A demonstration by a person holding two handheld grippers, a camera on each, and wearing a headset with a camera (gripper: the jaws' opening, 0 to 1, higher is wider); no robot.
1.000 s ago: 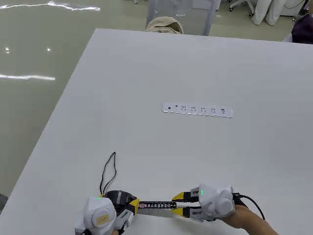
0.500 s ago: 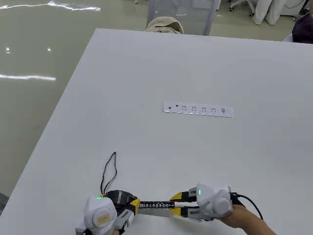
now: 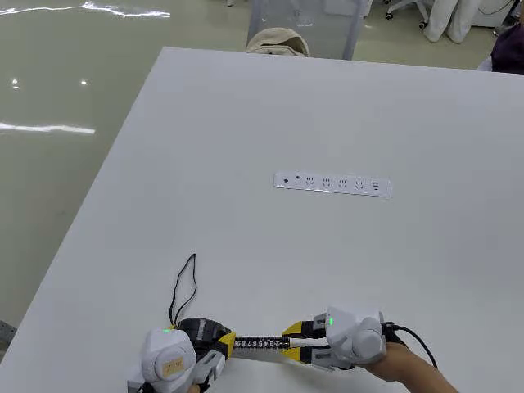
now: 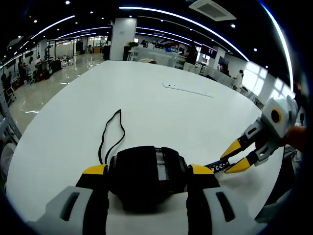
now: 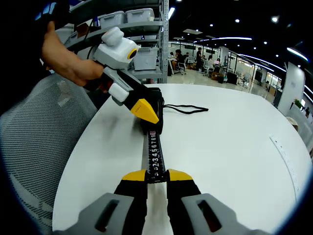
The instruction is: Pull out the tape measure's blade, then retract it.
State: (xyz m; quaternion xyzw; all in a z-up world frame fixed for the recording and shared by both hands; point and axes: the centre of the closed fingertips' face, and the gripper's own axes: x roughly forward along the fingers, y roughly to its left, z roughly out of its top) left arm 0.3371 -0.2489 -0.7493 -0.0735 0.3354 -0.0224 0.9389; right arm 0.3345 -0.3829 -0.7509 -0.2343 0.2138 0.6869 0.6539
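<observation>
Clamping the black tape measure (image 4: 146,178) between its yellow-tipped jaws, the left hand-held gripper (image 3: 219,344) is sitting at the lower left of the head view, close to the bottom edge of the white desk (image 3: 327,106). The tape measure is resting on the desk and is showing in the lower centre of the left gripper view. A short length of blade (image 5: 154,154) is stretching out from it toward the right hand-held gripper (image 5: 156,175), which is pinching the blade near its free end, jaws clenched on it. In the right gripper view the numbered blade is running up the middle of the frame from those jaws to the tape measure. In the head view the blade is lying between the two grippers along the bottom of the frame. A thin black cord (image 3: 184,286) is looping over the desk just above the tape measure. A white power strip (image 3: 332,183) is lying well apart, near the frame's centre.
</observation>
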